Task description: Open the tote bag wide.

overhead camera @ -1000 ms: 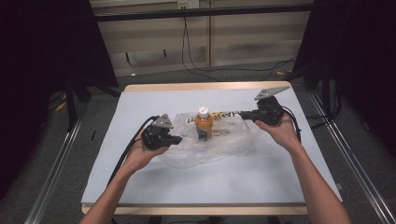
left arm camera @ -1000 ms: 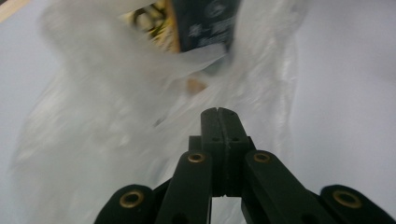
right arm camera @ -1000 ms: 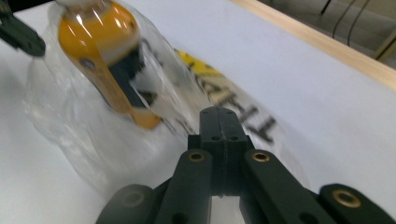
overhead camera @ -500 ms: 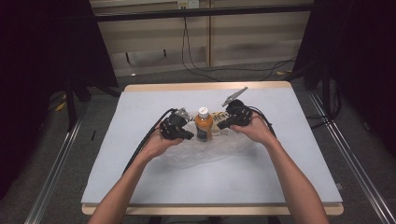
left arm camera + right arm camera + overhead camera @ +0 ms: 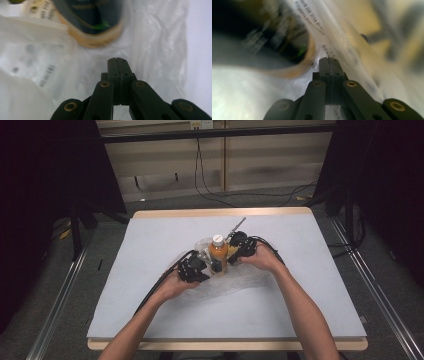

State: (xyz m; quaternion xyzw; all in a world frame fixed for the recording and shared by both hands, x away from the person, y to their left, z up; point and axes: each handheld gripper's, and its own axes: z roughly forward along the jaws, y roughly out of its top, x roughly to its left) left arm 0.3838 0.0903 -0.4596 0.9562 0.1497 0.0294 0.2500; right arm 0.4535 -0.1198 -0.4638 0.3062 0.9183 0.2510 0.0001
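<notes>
Near the middle of the desk [image 5: 150,270], toward its far edge, an orange bottle [image 5: 218,254] stands upright on a crumpled clear plastic bag [image 5: 235,282]. Left gripper [image 5: 194,269] and right gripper [image 5: 243,249] flank it closely, each with jaws pressed together; whether bag film is pinched cannot be told.
</notes>
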